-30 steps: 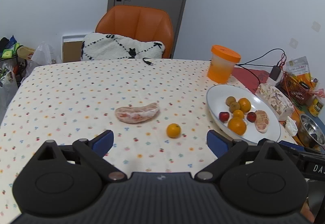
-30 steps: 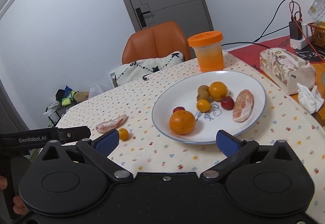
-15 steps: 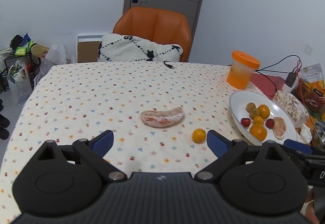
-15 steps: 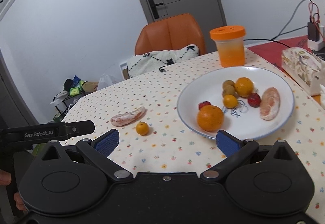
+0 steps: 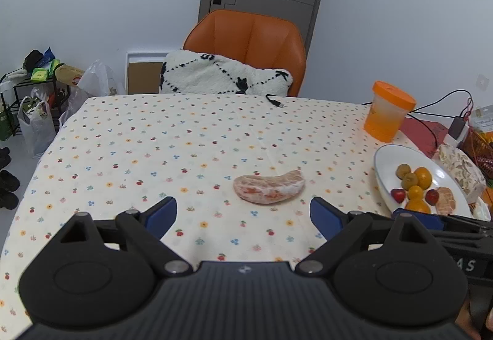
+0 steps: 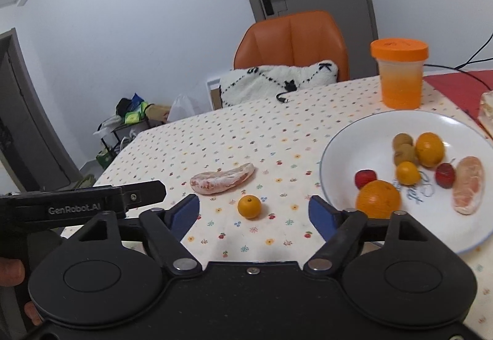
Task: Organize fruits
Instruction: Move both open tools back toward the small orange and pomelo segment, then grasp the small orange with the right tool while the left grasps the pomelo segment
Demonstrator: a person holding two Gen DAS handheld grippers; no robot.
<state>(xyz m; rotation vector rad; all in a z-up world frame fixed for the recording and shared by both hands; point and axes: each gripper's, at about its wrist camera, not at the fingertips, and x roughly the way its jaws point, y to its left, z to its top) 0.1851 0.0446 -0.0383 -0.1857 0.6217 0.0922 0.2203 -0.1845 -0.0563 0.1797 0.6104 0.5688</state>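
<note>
A small orange lies on the dotted tablecloth just ahead of my right gripper, between its blue pads. The jaws are closing and the pads stand apart from the fruit. A peeled pomelo segment rests a little beyond my left gripper, whose jaws are wide, closing slightly, with nothing between them. The same pomelo segment shows behind the orange in the right wrist view. A white plate at the right holds several fruits. The small orange is hidden in the left wrist view.
An orange-lidded cup stands behind the plate. A cable end lies at the far table edge before an orange chair with a cushion. A tissue pack and wires crowd the right side. A hand holds the left tool.
The right gripper has moved left from the plate to the small orange, and its fingers have drawn closer together. The left view has shifted so the pomelo segment sits centred.
</note>
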